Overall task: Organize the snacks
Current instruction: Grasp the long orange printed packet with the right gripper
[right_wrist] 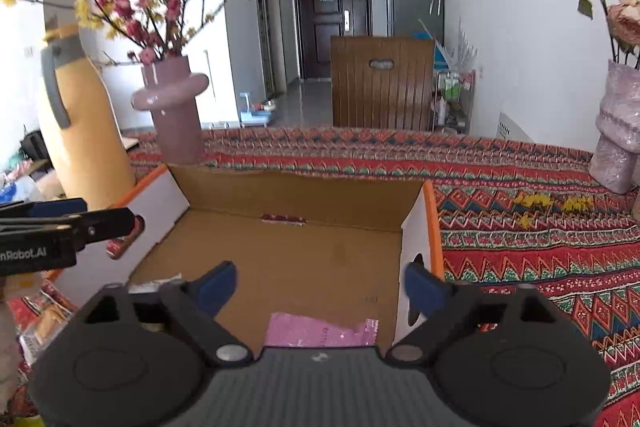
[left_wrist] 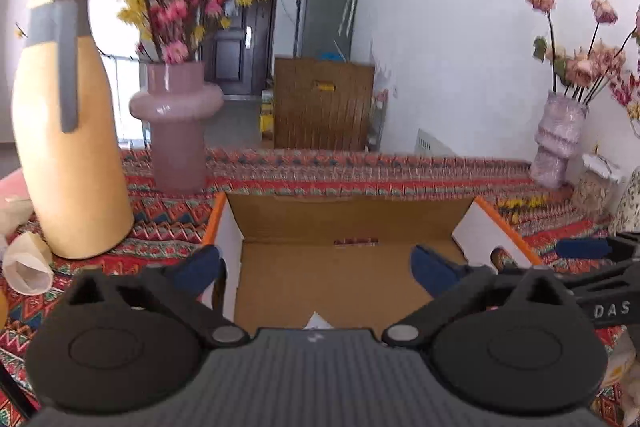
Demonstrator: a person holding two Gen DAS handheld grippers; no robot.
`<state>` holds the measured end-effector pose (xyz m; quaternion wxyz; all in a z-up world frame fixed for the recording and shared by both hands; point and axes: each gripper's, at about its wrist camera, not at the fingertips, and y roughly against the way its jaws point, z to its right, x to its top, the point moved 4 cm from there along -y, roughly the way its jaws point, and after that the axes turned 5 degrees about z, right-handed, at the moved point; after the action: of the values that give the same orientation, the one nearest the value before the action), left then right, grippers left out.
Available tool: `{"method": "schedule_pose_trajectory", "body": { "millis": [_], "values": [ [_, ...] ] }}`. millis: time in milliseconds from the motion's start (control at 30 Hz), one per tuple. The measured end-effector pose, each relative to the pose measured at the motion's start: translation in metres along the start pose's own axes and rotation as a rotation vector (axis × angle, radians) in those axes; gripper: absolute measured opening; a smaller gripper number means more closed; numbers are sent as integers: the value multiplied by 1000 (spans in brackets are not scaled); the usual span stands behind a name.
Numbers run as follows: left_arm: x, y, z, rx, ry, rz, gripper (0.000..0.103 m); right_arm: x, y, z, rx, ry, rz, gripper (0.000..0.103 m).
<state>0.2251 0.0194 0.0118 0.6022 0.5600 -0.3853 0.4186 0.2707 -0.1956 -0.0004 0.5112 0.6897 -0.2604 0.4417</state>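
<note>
Here both tools hang over an open cardboard box (left_wrist: 344, 279) that stands on a desk (right_wrist: 520, 227) covered with a red patterned cloth. The left hand-held gripper (left_wrist: 316, 267) has its blue-padded fingers (left_wrist: 430, 269) spread wide with nothing between them; its left finger lies over the box's left wall and its right finger is above the bare brown floor of the box. A small white corner of something peeks out just beyond its body, too hidden to name. The right hand-held gripper (right_wrist: 320, 285) is likewise spread wide and grips nothing, with its right finger beside the box's right wall, where an oval handle cutout shows. Directly below it, on the box floor near the front, lies a pink snack packet (right_wrist: 320, 333), partly covered by the tool's body. Another wrapper, silvery, shows at the box's front left corner, mostly hidden. Outside the box at the left edge of the right wrist view, more packets (right_wrist: 44, 319) lie on the desk, blurred. Behind the box stand a tall yellow jug (left_wrist: 68, 147) with a grey handle and a pink vase (left_wrist: 176, 131) holding pink and yellow blossom branches; a pale lilac vase (left_wrist: 558, 143) of dried roses stands well apart at the right.
</note>
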Motion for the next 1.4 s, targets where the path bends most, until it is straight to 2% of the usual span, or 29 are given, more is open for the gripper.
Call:
{"method": "schedule_pose_trajectory", "body": {
  "millis": [267, 467, 600, 767, 900, 1033, 1267, 1400],
  "values": [
    [-2, 34, 1, -23, 18, 22, 103, -5, 42, -11, 30, 19, 94, 103],
    [-13, 67, -3, -49, 28, 29, 103, -20, 74, -28, 75, 70, 104, 103],
    [-26, 91, -7, -51, 34, 27, 103, -36, 90, -40, 106, 98, 79, 103],
    [-49, 117, -11, -18, 5, 28, 103, -62, 105, -53, 137, 114, 32, 103],
    [-66, 129, -13, 14, -19, 12, 103, -80, 113, -57, 151, 110, -1, 103],
    [-76, 137, -15, 10, -19, -7, 103, -89, 115, -60, 151, 121, -23, 103],
    [-78, 140, -12, -1, -17, -17, 103, -91, 100, -67, 170, 198, -58, 103],
    [-79, 142, -16, 1, -11, -14, 103, -93, 80, -65, 214, 208, -120, 101]
  ]
}}
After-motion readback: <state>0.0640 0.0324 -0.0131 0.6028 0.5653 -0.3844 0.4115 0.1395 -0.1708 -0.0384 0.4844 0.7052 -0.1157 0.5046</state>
